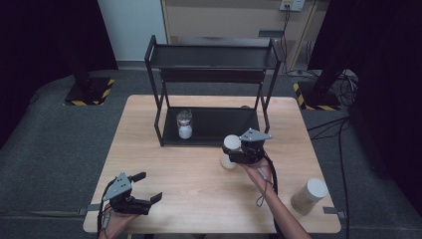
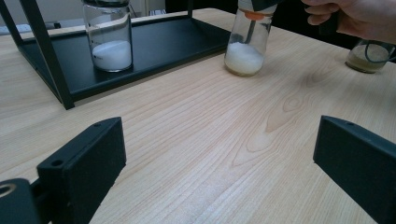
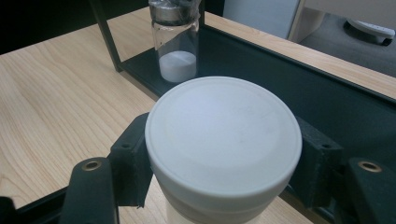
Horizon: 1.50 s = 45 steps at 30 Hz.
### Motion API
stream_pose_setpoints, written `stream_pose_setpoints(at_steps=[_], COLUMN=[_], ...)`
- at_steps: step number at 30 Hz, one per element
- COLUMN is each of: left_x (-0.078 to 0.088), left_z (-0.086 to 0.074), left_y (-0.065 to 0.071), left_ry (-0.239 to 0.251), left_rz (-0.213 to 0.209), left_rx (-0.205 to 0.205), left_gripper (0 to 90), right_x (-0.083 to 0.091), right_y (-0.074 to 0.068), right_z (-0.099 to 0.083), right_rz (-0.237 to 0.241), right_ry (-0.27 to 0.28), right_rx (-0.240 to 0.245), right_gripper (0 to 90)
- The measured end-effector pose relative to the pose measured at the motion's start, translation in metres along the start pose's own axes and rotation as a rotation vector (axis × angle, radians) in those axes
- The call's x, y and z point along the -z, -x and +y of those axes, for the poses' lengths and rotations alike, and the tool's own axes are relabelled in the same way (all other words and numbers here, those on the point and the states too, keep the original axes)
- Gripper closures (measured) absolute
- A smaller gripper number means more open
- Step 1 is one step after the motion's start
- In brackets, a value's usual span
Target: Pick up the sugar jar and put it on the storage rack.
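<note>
We see the white-lidded jar (image 3: 223, 149) standing on the wooden table (image 1: 199, 184), just in front of the black shelf rack (image 1: 211, 99) and near its lower tray's right front corner, with white powder settled in its bottom. It sits squarely between the black jaws of the right gripper (image 1: 238, 151), which press on its neck from both sides just under the lid (so the grip is clenched on the jar). On the lower tray behind it stands a second glass jar (image 1: 184, 124), metal-lidded and also part-filled with white powder, well apart from the held one. Toward the table's near right corner stands a third jar (image 1: 308, 195) with a pale lid. Our left gripper (image 1: 149, 191) rests near the table's near left corner, jaws spread wide, nothing between them.
</note>
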<state>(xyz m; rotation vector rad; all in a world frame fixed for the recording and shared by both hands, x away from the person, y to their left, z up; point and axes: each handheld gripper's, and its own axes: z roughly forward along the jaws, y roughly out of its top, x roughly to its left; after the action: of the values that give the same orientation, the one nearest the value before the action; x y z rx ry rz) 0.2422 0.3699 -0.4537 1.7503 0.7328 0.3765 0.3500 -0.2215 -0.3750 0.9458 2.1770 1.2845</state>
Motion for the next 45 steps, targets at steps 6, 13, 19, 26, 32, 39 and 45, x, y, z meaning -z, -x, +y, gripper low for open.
stream_pose_setpoints(at_steps=[6,13,19,26,32,39,45], left_x=[0.0,0.0,0.0,0.0,-0.001,0.0,0.0], left_z=[0.0,0.0,0.0,0.0,0.0,0.0,0.0], left_y=[0.0,0.0,0.0,0.0,-0.001,-0.001,-0.002], left_ry=[-0.001,-0.002,-0.002,-0.002,-0.004,-0.003,-0.003], left_rz=[-0.001,-0.001,-0.002,-0.003,-0.007,-0.007,-0.008], left_rx=[0.001,0.0,0.0,0.001,0.002,0.004,0.005], left_gripper=[1.3,1.3,1.3,1.3,1.4,1.3,1.4], right_x=[-0.001,-0.003,-0.006,-0.008,-0.011,-0.013,-0.017], right_y=[-0.002,-0.003,-0.004,-0.004,-0.004,-0.002,-0.002], right_z=[0.007,0.015,0.021,0.031,0.041,0.052,0.062], right_rz=[0.0,0.006,0.011,0.017,0.017,0.013,0.008], right_ry=[-0.012,-0.009,-0.007,-0.003,0.001,0.013,0.018], right_rx=[0.009,0.018,0.023,0.028,0.03,0.037,0.041], right_gripper=[33.7,33.7,33.7,33.7,33.7,33.7,33.7])
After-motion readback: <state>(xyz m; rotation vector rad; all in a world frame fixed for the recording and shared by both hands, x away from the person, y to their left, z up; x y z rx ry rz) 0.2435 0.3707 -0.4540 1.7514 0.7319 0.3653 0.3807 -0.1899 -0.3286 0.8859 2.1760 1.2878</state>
